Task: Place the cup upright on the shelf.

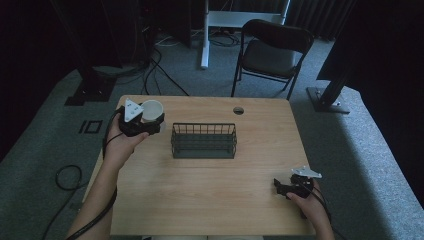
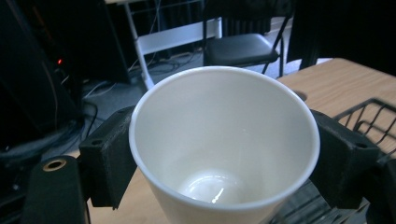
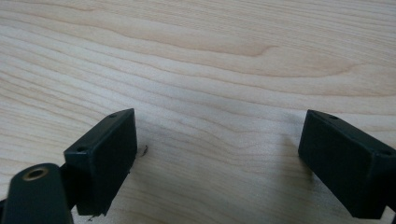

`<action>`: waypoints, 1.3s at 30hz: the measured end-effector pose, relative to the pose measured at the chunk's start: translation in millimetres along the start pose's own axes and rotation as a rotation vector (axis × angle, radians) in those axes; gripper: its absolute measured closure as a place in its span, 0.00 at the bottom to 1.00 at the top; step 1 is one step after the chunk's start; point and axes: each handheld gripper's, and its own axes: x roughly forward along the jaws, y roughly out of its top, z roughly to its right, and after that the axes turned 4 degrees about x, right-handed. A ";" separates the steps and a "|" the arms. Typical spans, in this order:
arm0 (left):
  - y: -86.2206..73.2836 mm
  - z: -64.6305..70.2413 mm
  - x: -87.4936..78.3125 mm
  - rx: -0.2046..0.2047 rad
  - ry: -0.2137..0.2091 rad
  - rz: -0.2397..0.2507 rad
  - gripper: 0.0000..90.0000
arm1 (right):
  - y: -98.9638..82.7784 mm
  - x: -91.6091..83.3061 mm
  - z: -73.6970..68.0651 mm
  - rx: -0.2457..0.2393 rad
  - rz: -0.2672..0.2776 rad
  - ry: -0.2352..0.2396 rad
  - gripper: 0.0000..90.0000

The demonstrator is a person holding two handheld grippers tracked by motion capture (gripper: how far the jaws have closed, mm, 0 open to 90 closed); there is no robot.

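A: Where does the white cup [image 1: 152, 110] sit?

B: At the far left corner of the wooden table [image 1: 210, 200], between the jaws of the left gripper [image 1: 150, 121]. In the left gripper view the cup [image 2: 224, 140] stands upright with its mouth facing up, its long axis vertical, tapering toward the base. The black pads press on either side of its wall, so the jaws are clamped on the cup

A: Any print or label on it?

B: None readable; the inside is plain white and glossy, and the outer wall is mostly hidden

A: What lies beside it?

B: A dark wire basket [image 1: 204, 141] stands just to the cup's right, its long side running left to right across the table. Its rim [image 2: 369, 114] shows at the edge of the left gripper view

A: And the right gripper [image 1: 281, 187]?

B: It rests near the near right corner, well apart from the basket. In the right gripper view its jaws [image 3: 217, 158] stand wide apart over bare wood grain, holding nothing

A: Behind the table?

B: A black folding chair [image 1: 272, 50] on grey carpet
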 end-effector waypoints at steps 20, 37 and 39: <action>48.0 58.0 26.9 0.048 -0.161 0.066 0.22 | 0.0 0.0 0.0 0.000 0.001 0.000 0.12; 33.6 109.6 71.3 0.057 -0.283 0.042 0.22 | 0.0 0.1 0.0 0.000 0.001 0.000 0.12; 29.9 112.9 75.2 0.059 -0.293 0.031 0.22 | 0.0 0.0 0.0 0.000 0.001 0.000 0.12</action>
